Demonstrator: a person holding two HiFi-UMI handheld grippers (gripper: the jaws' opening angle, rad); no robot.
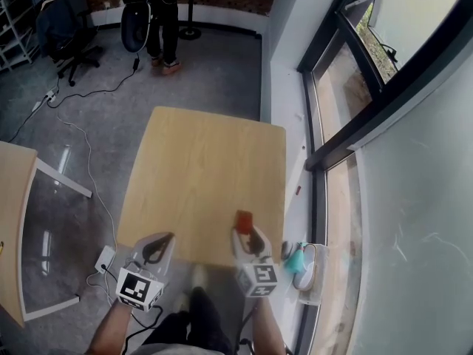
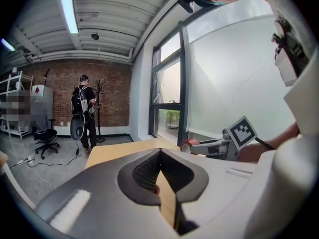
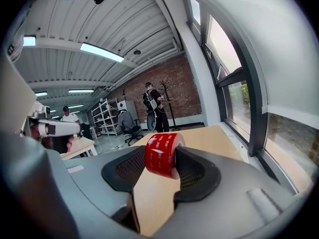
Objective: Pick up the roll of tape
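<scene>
The red roll of tape (image 3: 162,155) stands on edge between the pads of my right gripper (image 3: 160,159), which is shut on it and holds it above the near end of the light wooden table (image 1: 207,168). In the head view the tape (image 1: 244,220) shows just ahead of my right gripper (image 1: 248,232), near the table's front right corner. My left gripper (image 1: 160,245) hangs over the front left edge, jaws shut and empty. In the left gripper view my left gripper (image 2: 159,154) has its tips together, and the right gripper (image 2: 219,146) with the tape (image 2: 189,144) shows to the right.
A person (image 1: 162,21) stands on the grey floor beyond the table, next to an office chair (image 1: 66,35). Cables (image 1: 81,146) trail across the floor. Another table (image 1: 11,198) is at the left. The window frame (image 1: 347,124) and a teal object (image 1: 298,259) lie at the right.
</scene>
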